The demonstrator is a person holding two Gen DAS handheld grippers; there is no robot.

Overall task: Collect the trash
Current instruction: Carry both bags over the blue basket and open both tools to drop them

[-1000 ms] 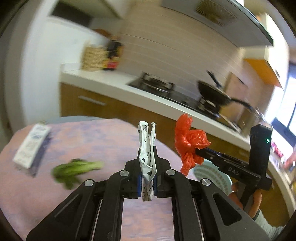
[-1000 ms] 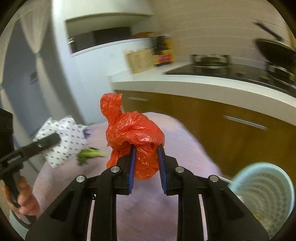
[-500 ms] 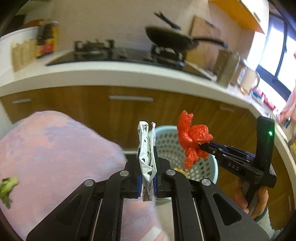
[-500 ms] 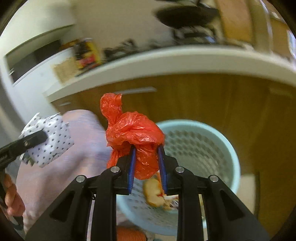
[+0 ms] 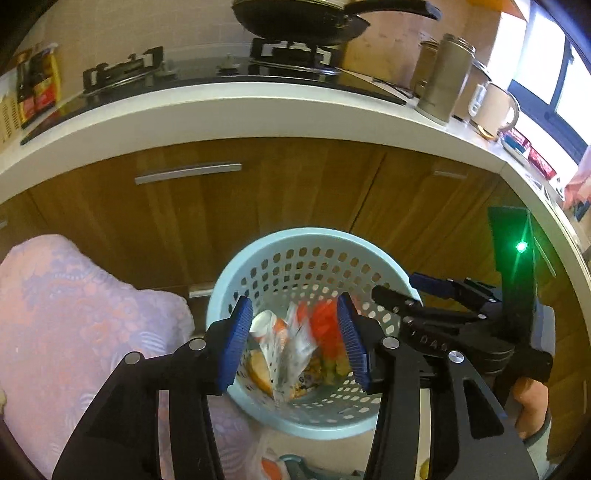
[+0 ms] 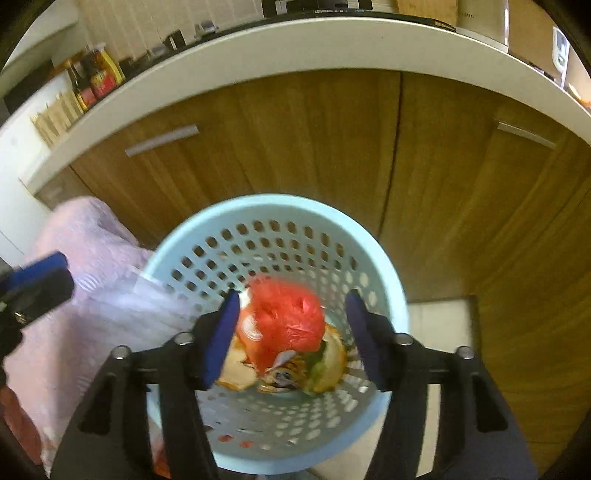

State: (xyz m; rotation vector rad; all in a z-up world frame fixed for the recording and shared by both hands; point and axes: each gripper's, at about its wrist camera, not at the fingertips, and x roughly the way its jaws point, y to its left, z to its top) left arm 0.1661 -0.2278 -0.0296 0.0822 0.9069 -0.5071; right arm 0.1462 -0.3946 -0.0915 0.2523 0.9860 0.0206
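A light blue perforated basket point(image 5: 295, 247) point(image 6: 280, 210) stands on the floor by the wooden cabinets, with several pieces of trash inside. My left gripper point(image 5: 295, 339) is open right above it; the white dotted paper point(image 5: 284, 354) is blurred, falling between the jaws into the basket. My right gripper point(image 6: 291, 332) is open above the basket too; the red plastic bag point(image 6: 284, 321) is blurred, dropping in. The bag also shows in the left wrist view point(image 5: 325, 325), as does the right gripper point(image 5: 402, 299), at the basket's right rim.
A table with a pink-purple cloth point(image 5: 74, 314) point(image 6: 81, 258) touches the basket's left side. Wooden cabinets point(image 5: 295, 184) under a white counter point(image 5: 258, 110) stand just behind. A pan point(image 5: 299, 22), kettle and pots sit on the counter.
Both grippers moved over the basket and opened. The dotted paper and the red bag were let go and are falling into the basket.
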